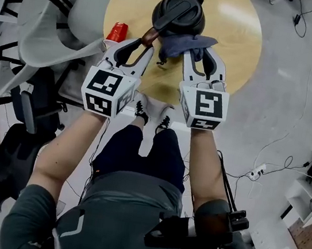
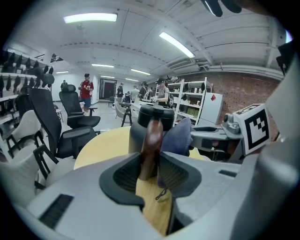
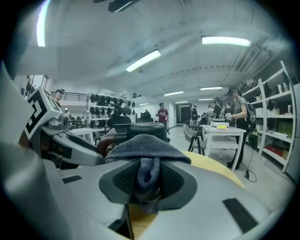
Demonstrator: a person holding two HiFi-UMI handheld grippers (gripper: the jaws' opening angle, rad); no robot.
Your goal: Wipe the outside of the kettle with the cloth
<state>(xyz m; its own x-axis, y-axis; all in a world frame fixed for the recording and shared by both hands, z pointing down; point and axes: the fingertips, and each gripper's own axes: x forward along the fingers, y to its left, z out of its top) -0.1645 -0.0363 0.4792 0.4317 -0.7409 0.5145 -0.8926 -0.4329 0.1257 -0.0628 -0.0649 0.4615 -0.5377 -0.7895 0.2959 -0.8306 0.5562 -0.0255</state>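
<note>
A black kettle (image 1: 180,11) with a brown wooden handle (image 1: 151,34) stands on the round wooden table (image 1: 238,40). My left gripper (image 1: 147,39) is shut on that handle (image 2: 151,143), which stands between the jaws in the left gripper view, the kettle (image 2: 140,129) just beyond. My right gripper (image 1: 195,50) is shut on a dark blue cloth (image 1: 182,44), which lies against the kettle's near side. In the right gripper view the cloth (image 3: 146,152) bunches between the pads and spreads over them, hiding most of the kettle (image 3: 147,128).
A red can (image 1: 117,32) lies at the table's left edge. Black office chairs (image 1: 27,113) and a white chair (image 1: 54,30) crowd the left side. Cables and a power strip (image 1: 256,170) trail over the grey floor to the right. The person's legs and shoes (image 1: 150,114) are below the table.
</note>
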